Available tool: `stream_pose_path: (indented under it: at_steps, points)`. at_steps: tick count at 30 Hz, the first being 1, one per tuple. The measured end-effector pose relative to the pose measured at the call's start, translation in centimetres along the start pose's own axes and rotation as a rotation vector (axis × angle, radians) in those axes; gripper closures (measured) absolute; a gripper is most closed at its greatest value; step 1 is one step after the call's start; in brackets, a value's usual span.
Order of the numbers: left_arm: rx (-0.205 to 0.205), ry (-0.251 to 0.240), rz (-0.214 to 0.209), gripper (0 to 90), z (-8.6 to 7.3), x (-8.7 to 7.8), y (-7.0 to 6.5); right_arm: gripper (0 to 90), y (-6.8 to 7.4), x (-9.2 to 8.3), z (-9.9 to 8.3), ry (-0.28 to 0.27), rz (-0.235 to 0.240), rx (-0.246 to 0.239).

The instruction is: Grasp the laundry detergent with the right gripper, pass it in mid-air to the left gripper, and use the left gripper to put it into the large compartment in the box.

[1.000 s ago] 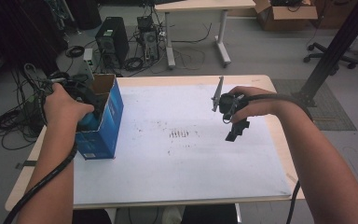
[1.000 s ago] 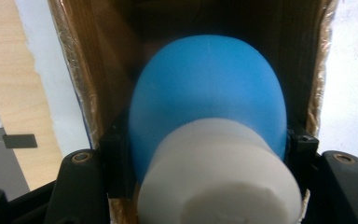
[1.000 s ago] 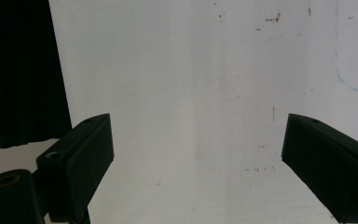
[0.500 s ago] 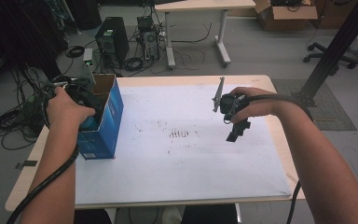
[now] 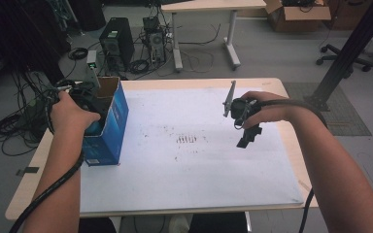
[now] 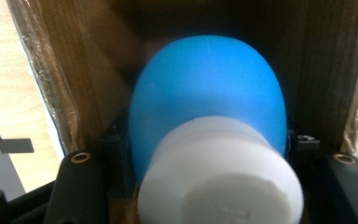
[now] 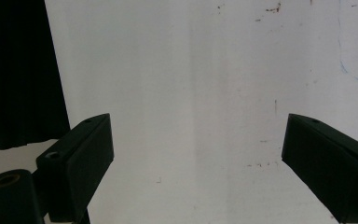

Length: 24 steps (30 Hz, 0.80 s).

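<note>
1. Little has shifted since the earlier frames; the left hand (image 5: 70, 114) stays at the mouth of the blue cardboard box (image 5: 108, 127), and the right hand has not moved.
2. Left gripper (image 5: 88, 101): jaws clamped on a blue bulb-shaped object with a white cylindrical end (image 6: 208, 135); it sits between them inside the box, brown cardboard walls on both sides.
3. Box stands upright near the table's (image 5: 267, 85) left edge, on the white sheet (image 5: 184, 165).
4. Right gripper (image 7: 196, 163): jaws wide apart, nothing between them; held above the sheet, well apart from the box.
</note>
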State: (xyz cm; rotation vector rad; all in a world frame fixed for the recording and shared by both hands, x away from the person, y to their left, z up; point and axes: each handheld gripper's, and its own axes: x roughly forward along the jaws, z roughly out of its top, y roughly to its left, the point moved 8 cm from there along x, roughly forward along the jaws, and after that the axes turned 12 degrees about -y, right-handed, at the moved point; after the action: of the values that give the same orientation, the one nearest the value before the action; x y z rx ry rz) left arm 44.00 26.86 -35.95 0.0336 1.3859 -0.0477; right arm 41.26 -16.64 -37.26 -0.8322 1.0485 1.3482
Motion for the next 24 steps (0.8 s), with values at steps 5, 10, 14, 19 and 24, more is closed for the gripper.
stream_pose_path:
  at_steps: [5, 10, 14, 19, 24]
  points:
    - [0.005, -0.003, -0.003, 37.3, 0.01, 0.02, -0.01, 9.4, 0.07, -0.09, -0.24, -0.003, 0.0, 0.003]
    - [0.003, 0.001, -0.008, 37.1, -0.04, -0.01, 0.01, 9.4, 0.08, -0.12, -0.44, -0.002, -0.002, 0.006]
    - [0.011, -0.006, -0.011, 35.7, -0.02, 0.04, 0.03, 9.4, 0.09, -0.06, -0.54, 0.0, 0.0, 0.008]
    - [0.009, -0.002, -0.017, 32.8, -0.08, -0.17, 0.19, 9.4, 0.09, 0.13, -0.61, -0.001, 0.001, 0.011]
    - [-0.001, -0.007, -0.026, 33.2, -0.14, -0.51, 0.18, 9.5, 0.04, 0.12, -0.51, -0.001, 0.002, 0.009]
